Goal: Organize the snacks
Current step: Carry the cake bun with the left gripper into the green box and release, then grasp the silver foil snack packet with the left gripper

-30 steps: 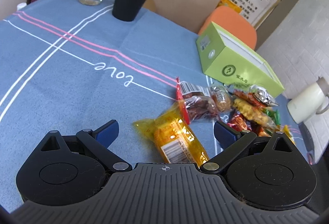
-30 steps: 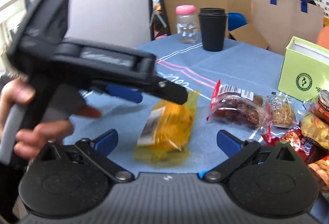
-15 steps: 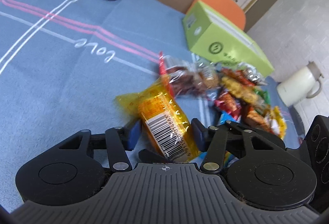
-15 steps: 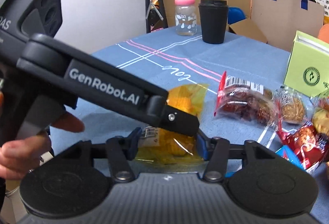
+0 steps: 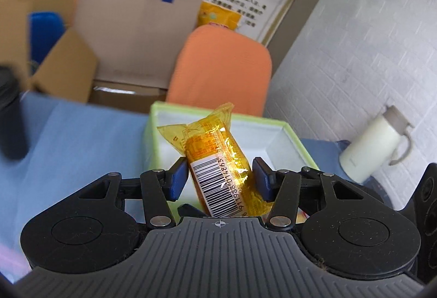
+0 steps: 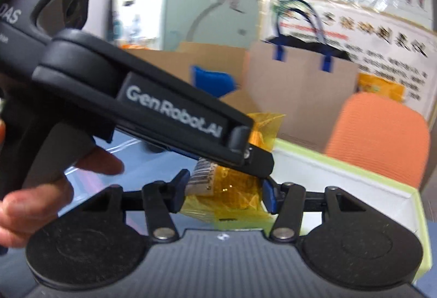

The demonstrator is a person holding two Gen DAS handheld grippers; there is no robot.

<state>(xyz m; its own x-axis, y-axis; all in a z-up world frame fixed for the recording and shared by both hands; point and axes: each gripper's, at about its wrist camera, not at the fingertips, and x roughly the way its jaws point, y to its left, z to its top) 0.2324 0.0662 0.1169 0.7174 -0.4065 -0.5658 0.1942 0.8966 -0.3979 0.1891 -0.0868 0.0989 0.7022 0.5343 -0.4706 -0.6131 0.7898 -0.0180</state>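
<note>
A yellow snack packet with a barcode is clamped between the blue pads of my left gripper, lifted in front of the open green box with a white inside. In the right wrist view my right gripper is also shut on the same yellow packet, with the left gripper's body crossing above it. The green box lies just beyond, to the right.
A blue tablecloth covers the table. Behind it stand an orange chair back, a brown paper bag and cardboard boxes. A white jug stands at the right. A black cup blurs at the left edge.
Both grippers closed on the yellow packet on the table, then lifted it together up and toward the green box. The other snacks have dropped out of view.
</note>
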